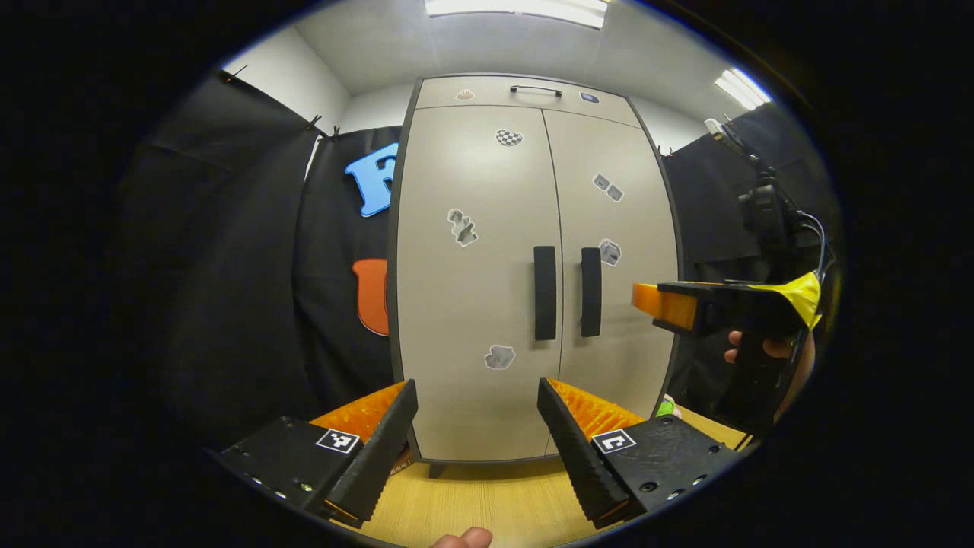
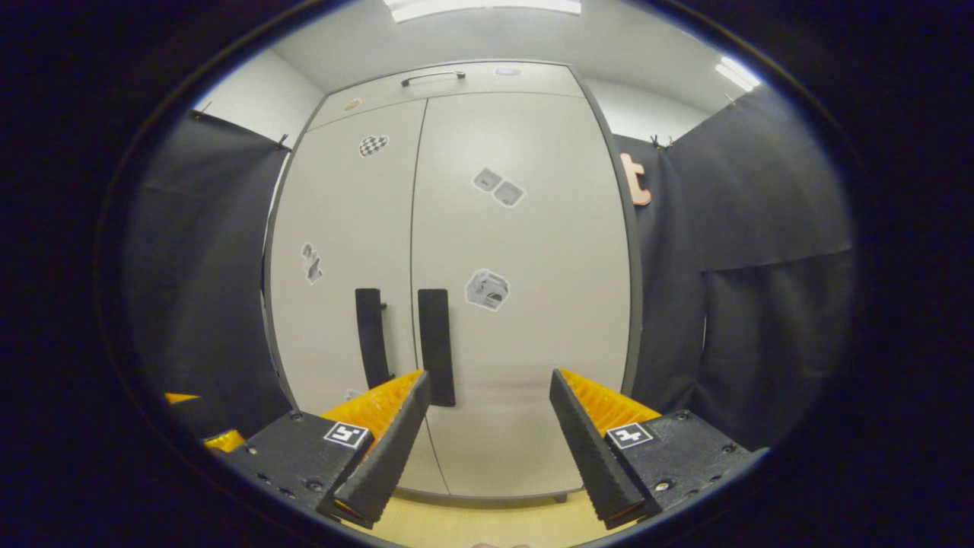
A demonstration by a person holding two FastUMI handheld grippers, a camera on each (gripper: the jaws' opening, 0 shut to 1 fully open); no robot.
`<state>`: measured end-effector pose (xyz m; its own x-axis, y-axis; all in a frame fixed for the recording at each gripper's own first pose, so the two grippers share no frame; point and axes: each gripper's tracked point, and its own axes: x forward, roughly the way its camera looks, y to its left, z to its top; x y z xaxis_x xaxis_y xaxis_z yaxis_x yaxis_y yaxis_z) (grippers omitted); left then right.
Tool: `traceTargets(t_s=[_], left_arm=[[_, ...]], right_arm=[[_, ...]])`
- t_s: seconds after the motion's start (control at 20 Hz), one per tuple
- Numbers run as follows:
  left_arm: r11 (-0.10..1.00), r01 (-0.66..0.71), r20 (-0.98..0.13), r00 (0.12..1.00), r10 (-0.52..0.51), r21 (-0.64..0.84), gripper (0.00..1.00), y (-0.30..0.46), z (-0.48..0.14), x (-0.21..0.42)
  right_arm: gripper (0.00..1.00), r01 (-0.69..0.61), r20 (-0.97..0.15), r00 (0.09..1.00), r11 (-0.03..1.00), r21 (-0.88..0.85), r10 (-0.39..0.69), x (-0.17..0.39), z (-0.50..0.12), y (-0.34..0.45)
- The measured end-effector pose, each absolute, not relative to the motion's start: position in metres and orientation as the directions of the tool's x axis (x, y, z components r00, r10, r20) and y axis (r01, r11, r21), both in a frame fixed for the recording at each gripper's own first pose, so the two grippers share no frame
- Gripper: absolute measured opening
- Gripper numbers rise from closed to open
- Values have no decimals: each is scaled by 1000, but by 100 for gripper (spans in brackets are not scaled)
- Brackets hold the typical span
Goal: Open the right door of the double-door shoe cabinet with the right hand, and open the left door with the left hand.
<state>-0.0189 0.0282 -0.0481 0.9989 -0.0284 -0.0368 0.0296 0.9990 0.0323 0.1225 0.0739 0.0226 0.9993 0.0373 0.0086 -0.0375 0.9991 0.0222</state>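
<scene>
The left tool is hanging in front of the shoe cabinet with its fingers spread wide and gripping nothing, sitting low and roughly centred on the left door. It is probably waiting there, since the task opens the right side first. Both doors are lying flush and shut, their seam running straight between two dark upright handles. The left handle is standing just beside the seam, above and ahead of the left tool's gap, so a short rise and reach should bring it between the fingers.

Further right, the right handle is sitting on the right door, just above the tip of the right tool's near finger. The right tool is likewise gaping fully and carrying nothing, pointing at the door panel a little to the side of the handle. In the left gripper view this tool is showing at the cabinet's right edge, held in a hand; how near it is to the door is hard to judge there. It seems the closer of the two.
</scene>
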Motion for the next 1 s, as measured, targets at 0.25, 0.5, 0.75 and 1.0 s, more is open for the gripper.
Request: traceTargets(t_s=[0.25,0.5,0.75,1.0], left_arm=[[998,33,-61,998,-30,47,95,37,-70,-35],[999,29,-96,995,-25,36,95,43,-84,-40],[1000,8,-99,995,-5,27,95,57,-85,-37],[1000,-2,-98,995,4,25,95,65,-84,-31]], right_arm=[[99,-30,15,999,1000,10,30,160,32,88],[98,-10,11,1000,999,-32,11,185,37,95],[94,-24,-4,1000,1000,-13,23,200,31,106],[73,-29,-23,999,1000,-1,29,206,25,111]])
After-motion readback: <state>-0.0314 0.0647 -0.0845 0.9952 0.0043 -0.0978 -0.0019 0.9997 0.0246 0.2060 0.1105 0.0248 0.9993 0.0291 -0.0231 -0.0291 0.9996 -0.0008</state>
